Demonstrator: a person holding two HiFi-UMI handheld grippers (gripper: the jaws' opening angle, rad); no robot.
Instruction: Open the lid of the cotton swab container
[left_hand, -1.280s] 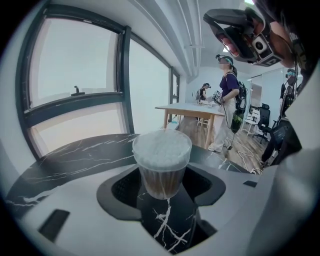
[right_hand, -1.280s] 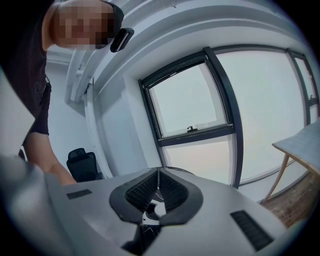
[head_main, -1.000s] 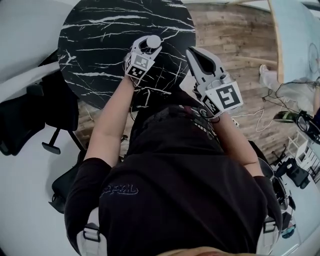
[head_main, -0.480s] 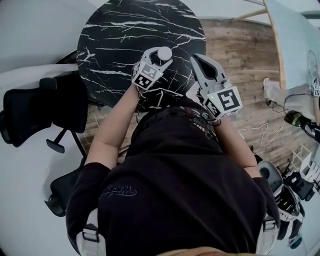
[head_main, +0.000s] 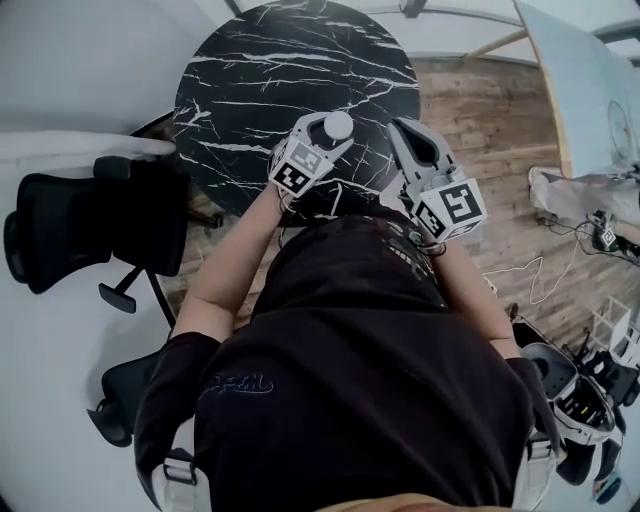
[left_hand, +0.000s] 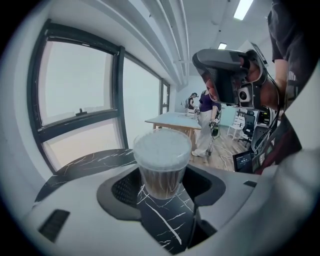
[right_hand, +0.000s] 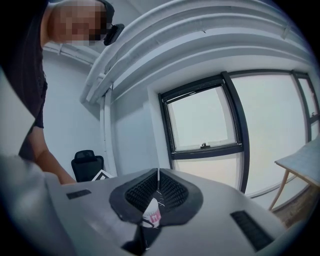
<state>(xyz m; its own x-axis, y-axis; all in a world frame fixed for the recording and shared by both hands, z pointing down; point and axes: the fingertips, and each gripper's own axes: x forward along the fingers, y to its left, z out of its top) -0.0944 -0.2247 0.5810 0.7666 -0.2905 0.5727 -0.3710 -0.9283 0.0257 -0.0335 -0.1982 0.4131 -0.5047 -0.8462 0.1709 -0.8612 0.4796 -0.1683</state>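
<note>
So we've got the round black marble table (head_main: 250, 90) under us, our right gripper (head_main: 407, 132) with its jaws pressed tight together just beside our left gripper (head_main: 322, 140), which is clamped round the little clear cotton swab container (left_hand: 162, 160), held upright over the table's near edge.

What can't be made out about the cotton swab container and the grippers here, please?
Left gripper view: how the lid of the cotton swab container fastens; too blurred.
Head view: its body, hidden under the lid and left gripper.
Right gripper view: white-and-pink thing below the shut right gripper, too small to identify.
</note>
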